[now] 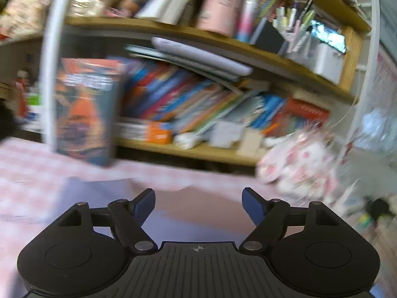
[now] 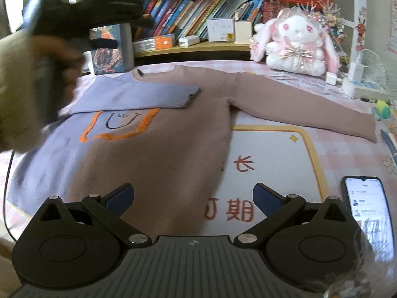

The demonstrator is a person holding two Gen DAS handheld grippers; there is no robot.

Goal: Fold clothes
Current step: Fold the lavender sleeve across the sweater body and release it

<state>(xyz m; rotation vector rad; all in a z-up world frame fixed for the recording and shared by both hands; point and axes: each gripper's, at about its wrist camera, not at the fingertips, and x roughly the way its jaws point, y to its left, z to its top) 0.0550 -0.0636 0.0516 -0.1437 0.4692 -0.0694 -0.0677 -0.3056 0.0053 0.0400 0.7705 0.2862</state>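
A brown and lilac sweater (image 2: 173,134) lies flat on the pink checked table, front up, with an orange outline drawing on the chest. Its lilac sleeve (image 2: 139,94) is folded across the chest; the brown sleeve (image 2: 297,104) stretches out to the right. My right gripper (image 2: 193,193) hovers open over the sweater's lower hem with nothing between its fingers. My left gripper (image 1: 198,201) is open and empty above the sweater (image 1: 193,213), in a blurred view. The right wrist view shows the left gripper (image 2: 124,24) blurred at the upper left, over the lilac shoulder, held by a hand (image 2: 37,74).
A white and pink plush rabbit (image 2: 295,39) sits at the back right beside a power strip (image 2: 362,89). A lit phone (image 2: 369,206) lies at the front right. A printed box (image 2: 109,49) stands behind the sweater, below shelves of books (image 2: 193,7). A white mat (image 2: 273,164) lies under the sweater.
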